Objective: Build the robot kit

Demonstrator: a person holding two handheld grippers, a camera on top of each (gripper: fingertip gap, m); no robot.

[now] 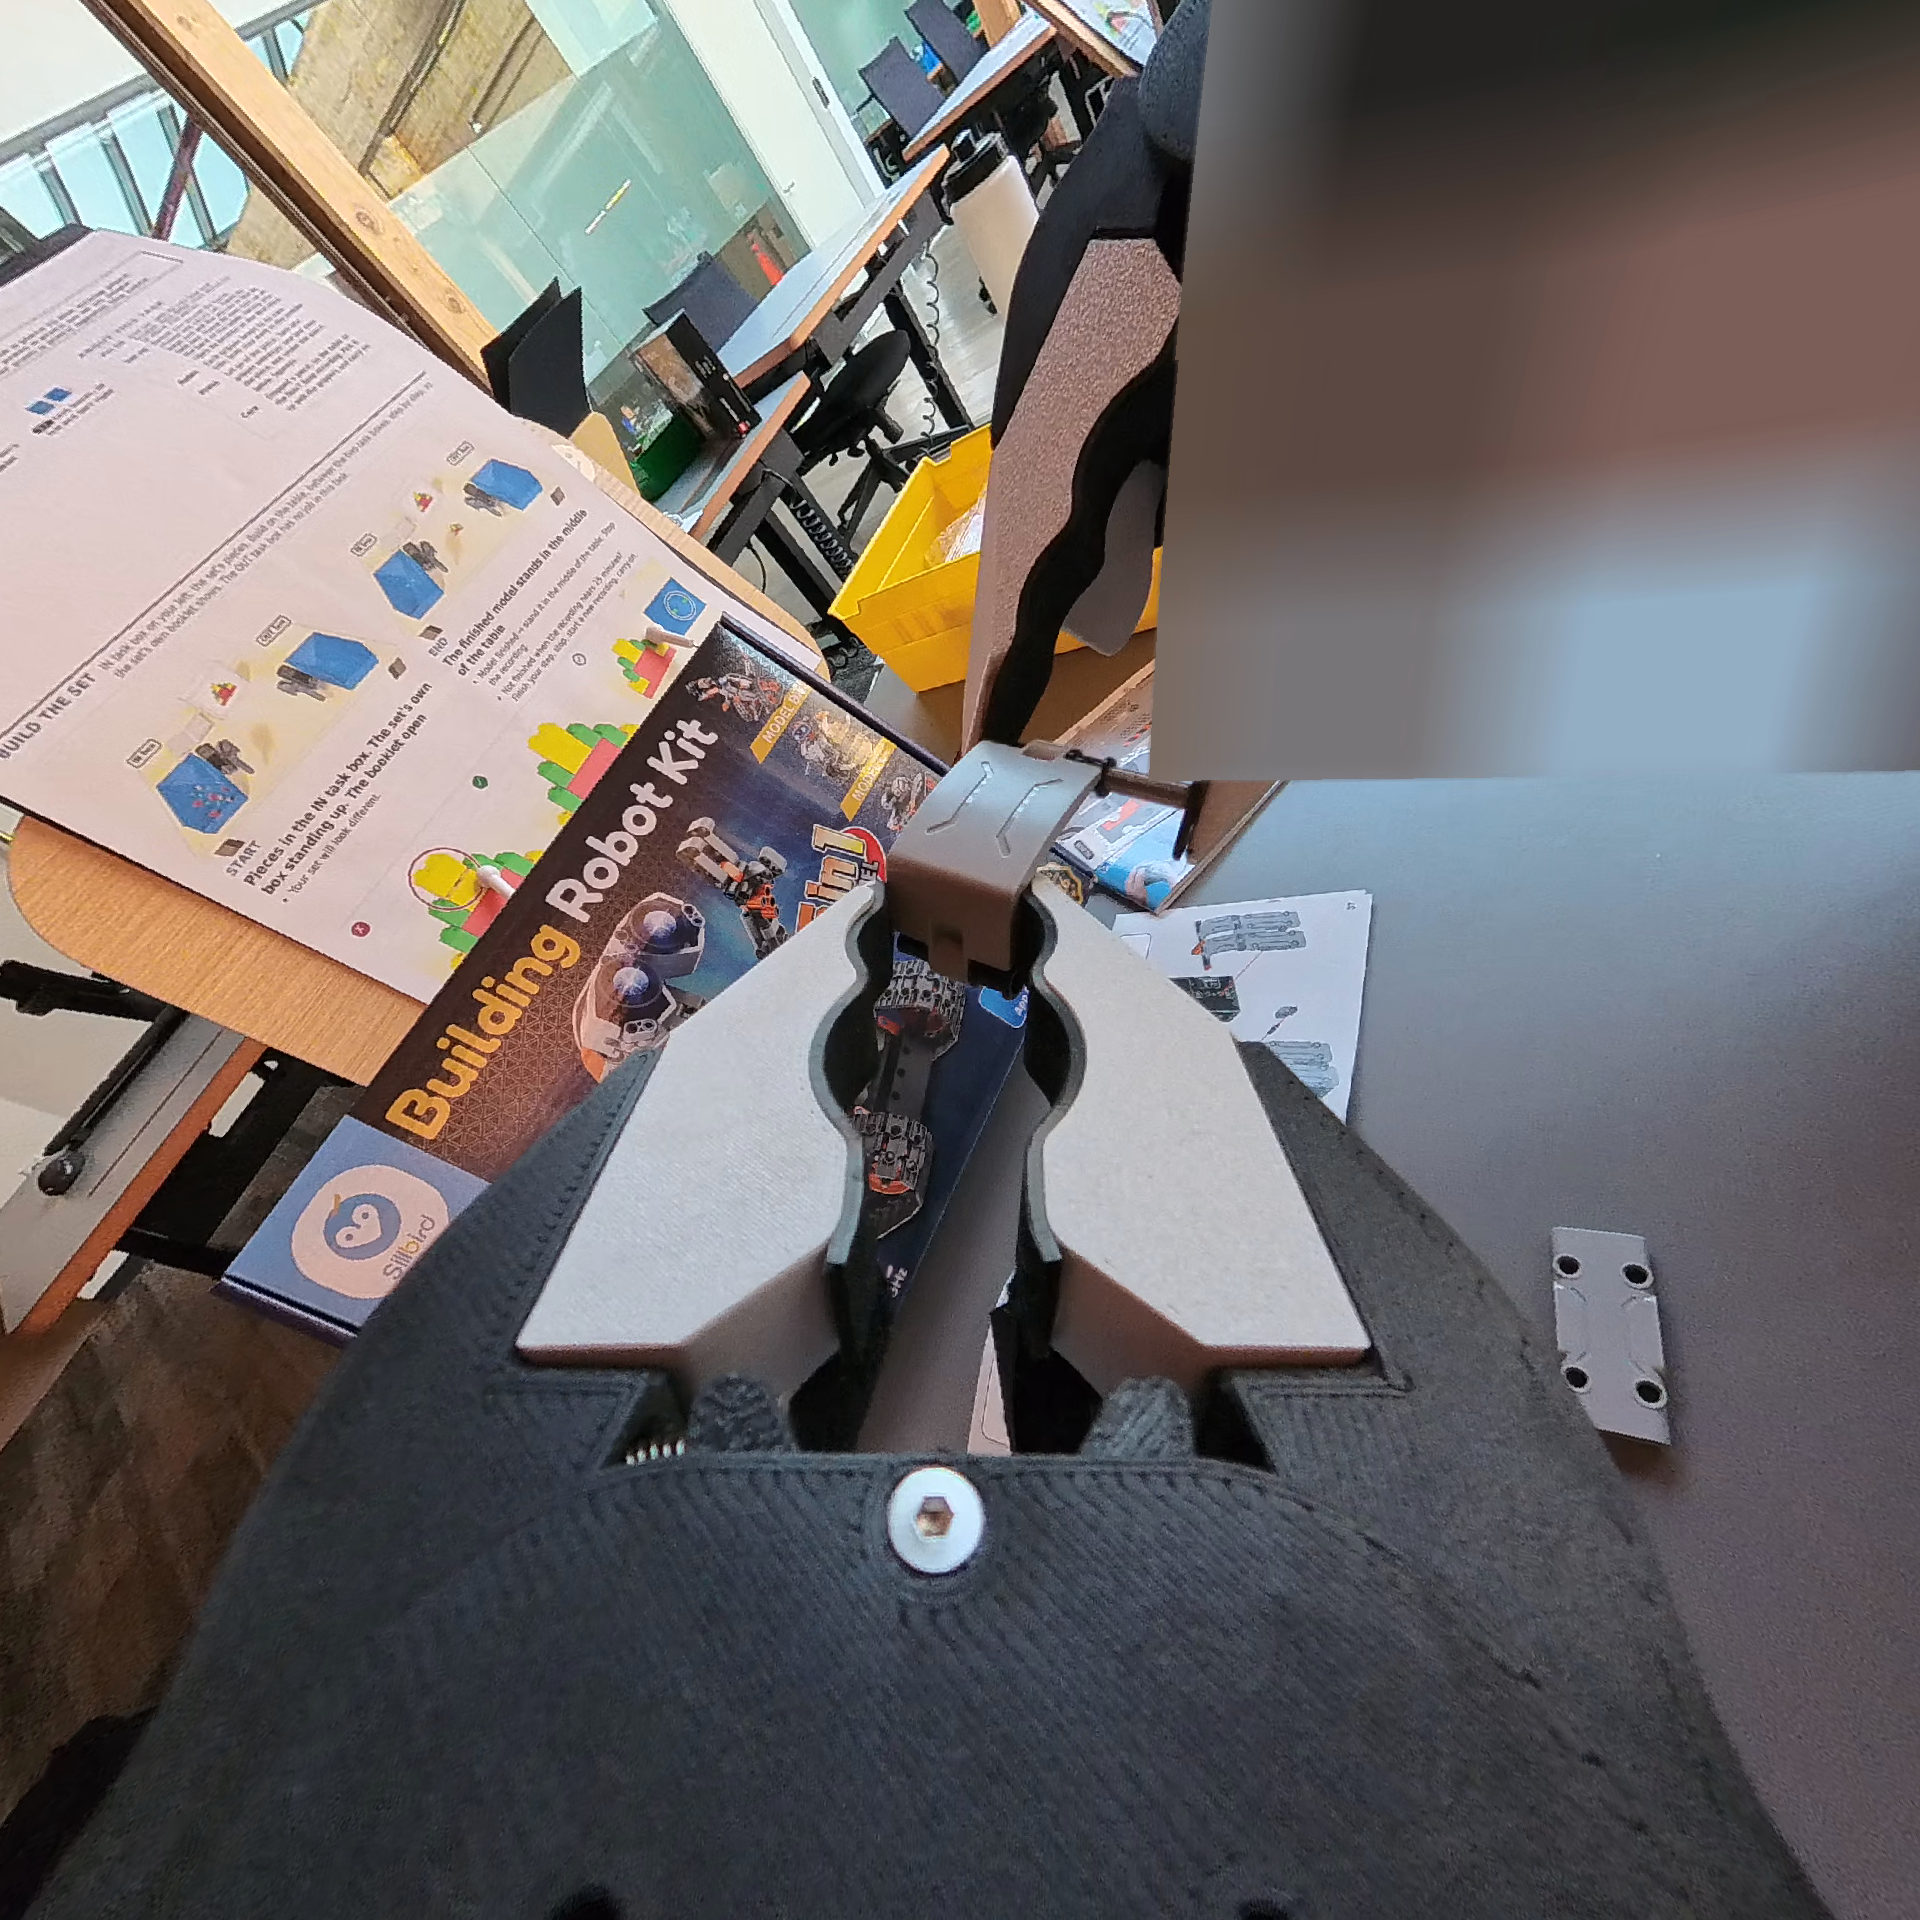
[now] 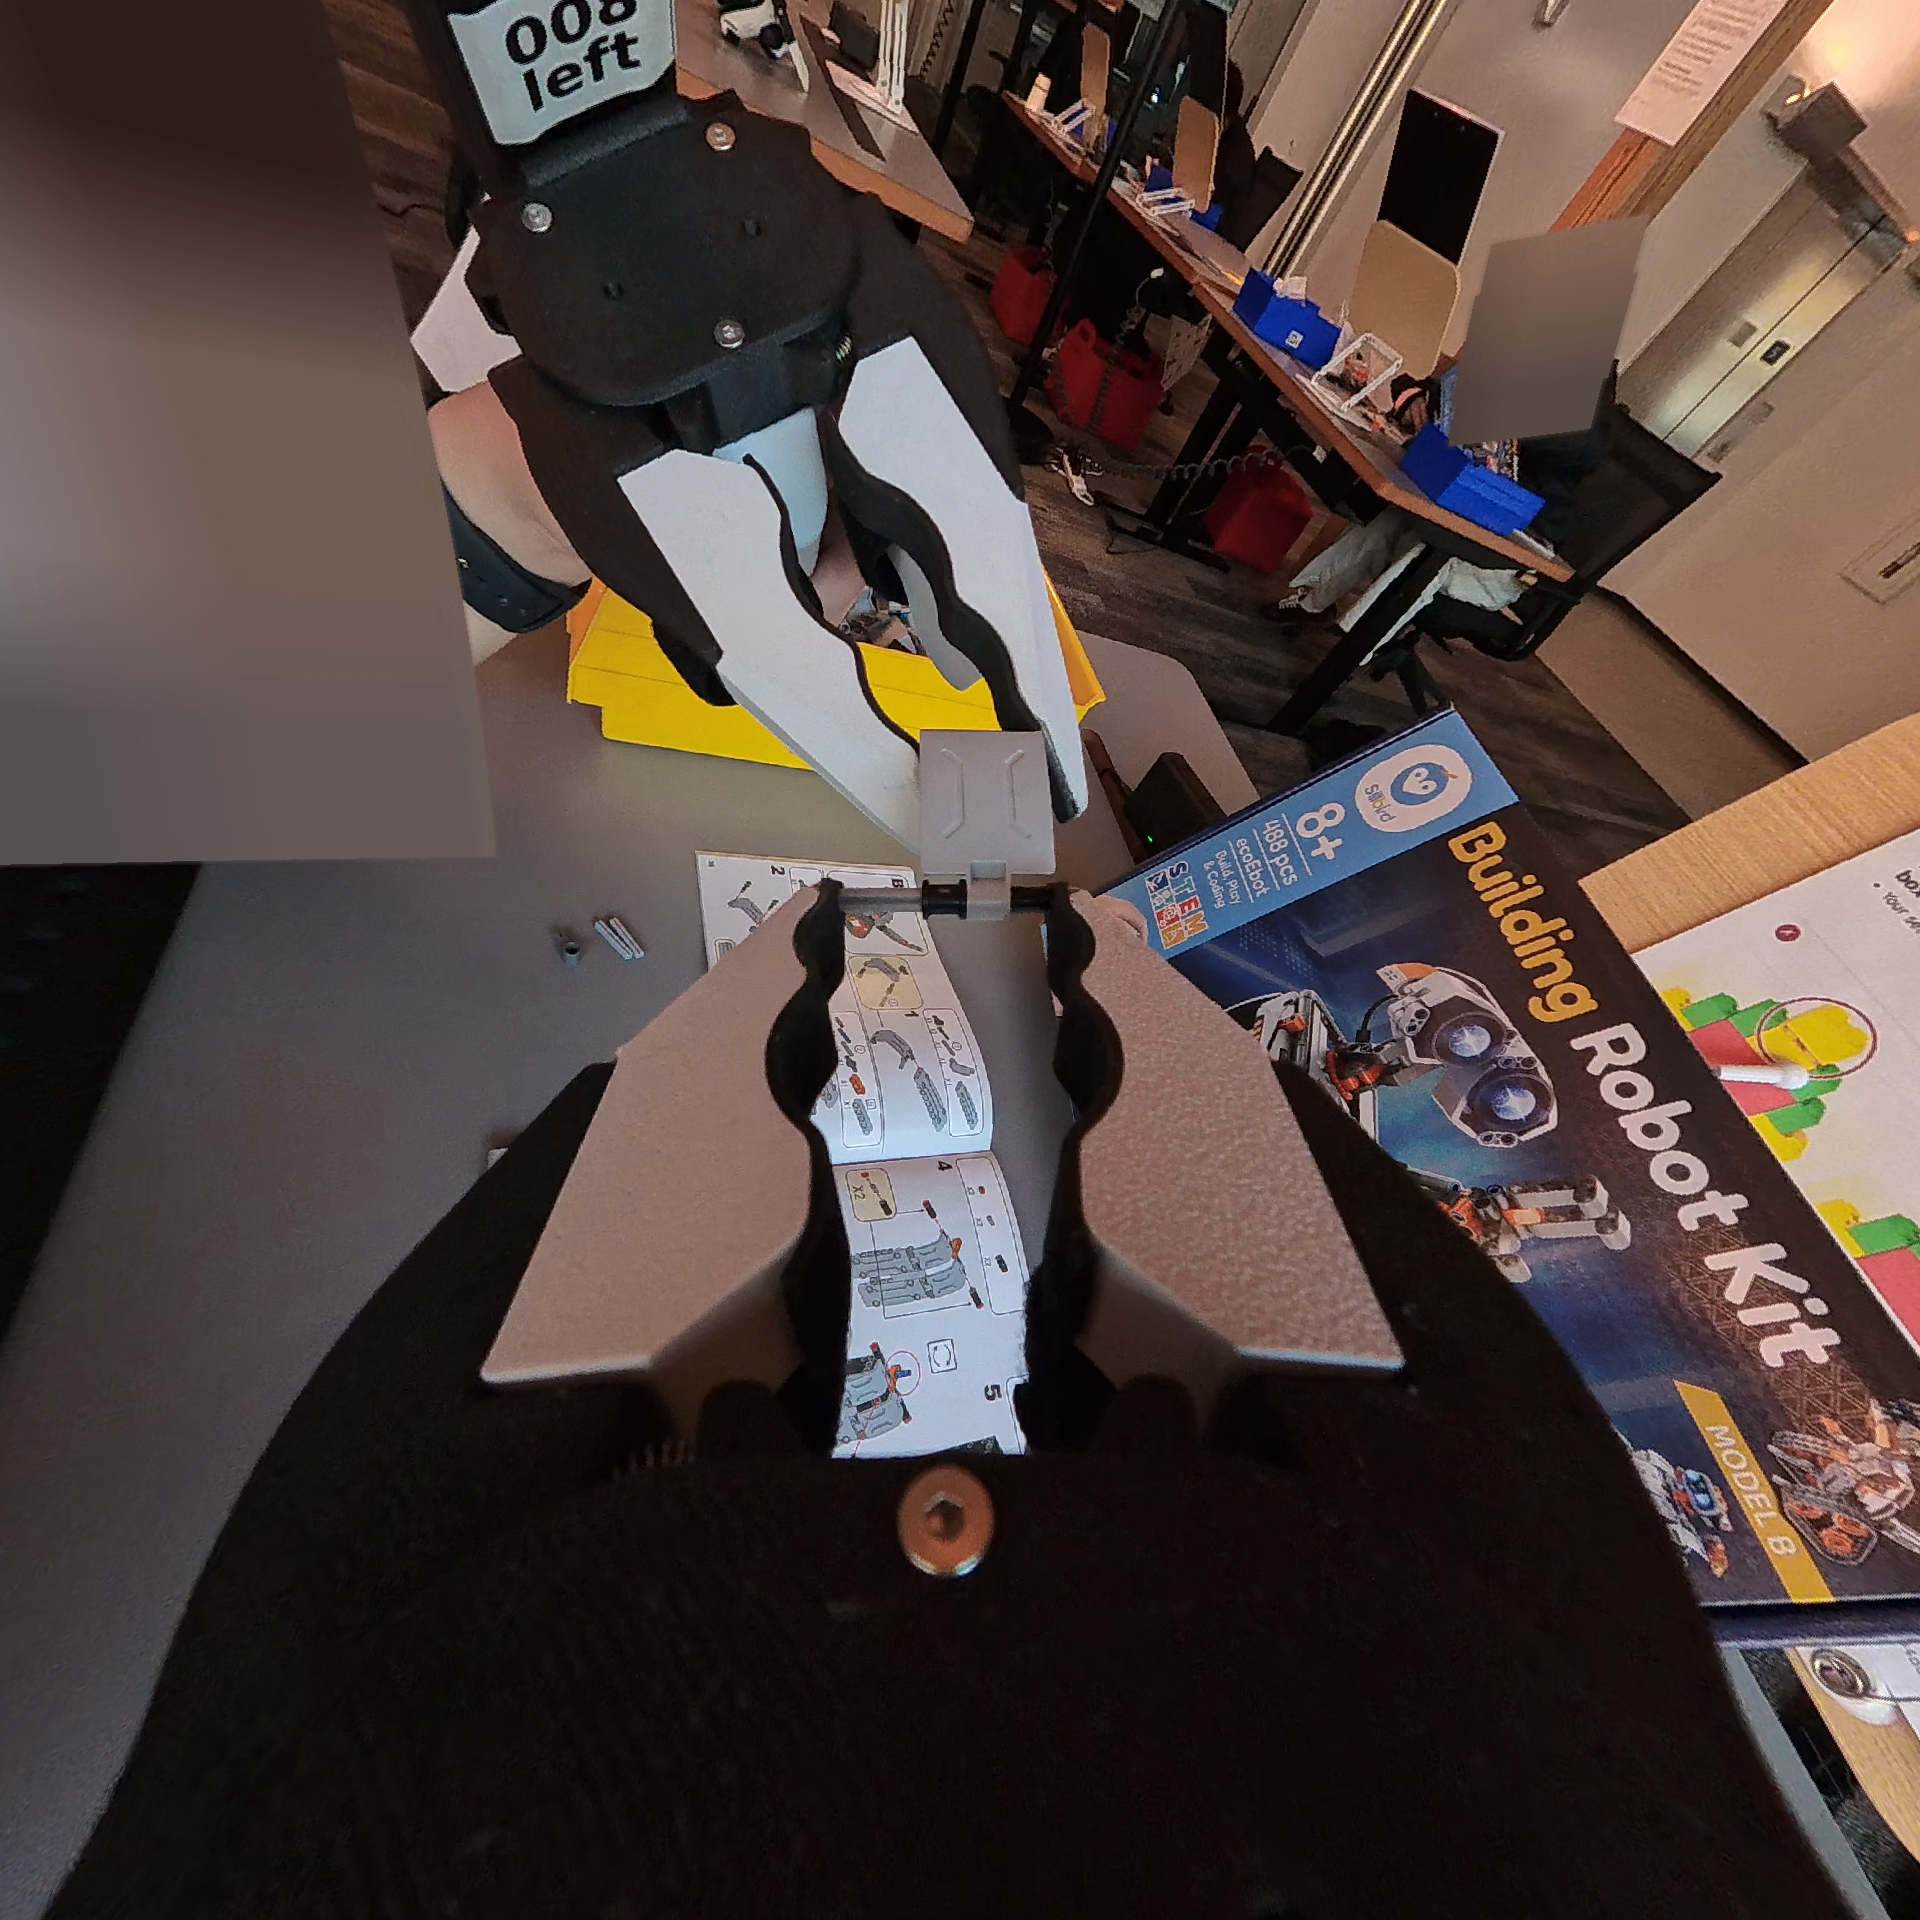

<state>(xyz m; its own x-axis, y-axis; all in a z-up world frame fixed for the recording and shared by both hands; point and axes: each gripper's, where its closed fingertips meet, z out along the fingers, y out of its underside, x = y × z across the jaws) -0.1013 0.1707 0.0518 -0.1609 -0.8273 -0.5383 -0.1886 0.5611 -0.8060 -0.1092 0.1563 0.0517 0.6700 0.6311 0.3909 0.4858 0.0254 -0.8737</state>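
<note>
The left claw (image 1: 954, 935) has its tips pressed onto a grey panel (image 1: 977, 831), held above the counter (image 1: 1558, 1039) at the centre of the left wrist view. In the right wrist view the same left claw (image 2: 987, 790) comes down from 11 o'clock, gripping the panel (image 2: 985, 795) by its upper edge. The right claw (image 2: 945, 899) pinches a thin axle (image 2: 883, 900) that runs through the panel's lower lug, its tips closed on the axle's two ends. In the left view the right claw (image 1: 1091, 769) reaches down from 12 o'clock to meet the panel.

Below lies an open booklet (image 2: 914, 1143) on the counter. A kit box (image 2: 1558, 1143) sits at 3 o'clock, a yellow bin (image 2: 665, 696) at 11 o'clock behind the left claw. Two small grey pins (image 2: 603, 940) lie at 9 o'clock. In the left view, a second grey panel (image 1: 1610, 1335) lies flat at 4 o'clock, and a printed sheet (image 1: 260, 582) is at 10 o'clock.
</note>
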